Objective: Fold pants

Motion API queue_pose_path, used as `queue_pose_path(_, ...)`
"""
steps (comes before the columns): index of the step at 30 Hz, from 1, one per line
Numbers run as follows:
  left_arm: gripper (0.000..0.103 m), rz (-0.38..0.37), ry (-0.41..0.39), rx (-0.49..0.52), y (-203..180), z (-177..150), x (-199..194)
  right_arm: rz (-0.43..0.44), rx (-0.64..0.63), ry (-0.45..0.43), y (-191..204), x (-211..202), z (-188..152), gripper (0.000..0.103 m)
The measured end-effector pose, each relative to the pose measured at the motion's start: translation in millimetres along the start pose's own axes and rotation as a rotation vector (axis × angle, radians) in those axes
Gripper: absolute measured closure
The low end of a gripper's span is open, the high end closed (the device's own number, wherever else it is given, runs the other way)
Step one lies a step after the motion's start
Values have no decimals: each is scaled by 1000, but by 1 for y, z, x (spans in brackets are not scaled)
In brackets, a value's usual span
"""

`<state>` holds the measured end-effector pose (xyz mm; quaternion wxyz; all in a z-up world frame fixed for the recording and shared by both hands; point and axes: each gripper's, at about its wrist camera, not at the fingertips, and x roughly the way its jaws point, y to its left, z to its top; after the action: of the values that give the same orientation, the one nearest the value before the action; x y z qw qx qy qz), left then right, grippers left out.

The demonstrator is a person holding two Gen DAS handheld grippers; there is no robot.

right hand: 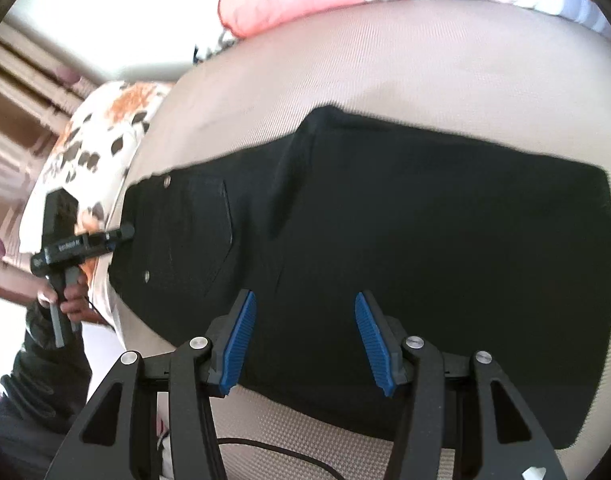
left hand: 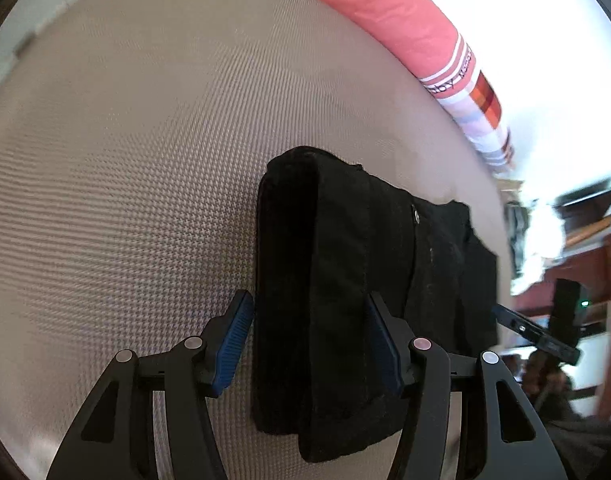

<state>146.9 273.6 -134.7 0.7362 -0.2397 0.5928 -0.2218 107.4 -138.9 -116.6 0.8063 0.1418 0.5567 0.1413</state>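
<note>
I see the black pants (right hand: 405, 260) lying folded on the beige textured bed (left hand: 125, 160), near a pink pillow (left hand: 393, 16). My left gripper (left hand: 309, 344) hangs released over the thick folded end, pads apart and not pressing. My right gripper (right hand: 305, 340) is empty above the cloth, grasping nothing, its jaws opening.

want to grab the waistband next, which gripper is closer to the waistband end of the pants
Left. The left gripper sits at the waistband edge; the right gripper hovers over the middle of the pants.
</note>
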Motion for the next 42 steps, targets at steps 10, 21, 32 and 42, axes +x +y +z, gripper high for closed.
queue_pose_path(10,45,-238,64,-43,28,20,6,-99,44,-28,2,2,20,51)
queue_pose_path(21,46,-362,124,45,22,21,19,-122,-22,7,30,20,22,51)
queue_pose_path(32,67,-296,8,-37,22,14,30,-103,-18,-46,32,10,20,51)
queue_pose_path(42,79,55,-113,-84,-28,-4,15,-81,52,-153,-1,-30,8,50)
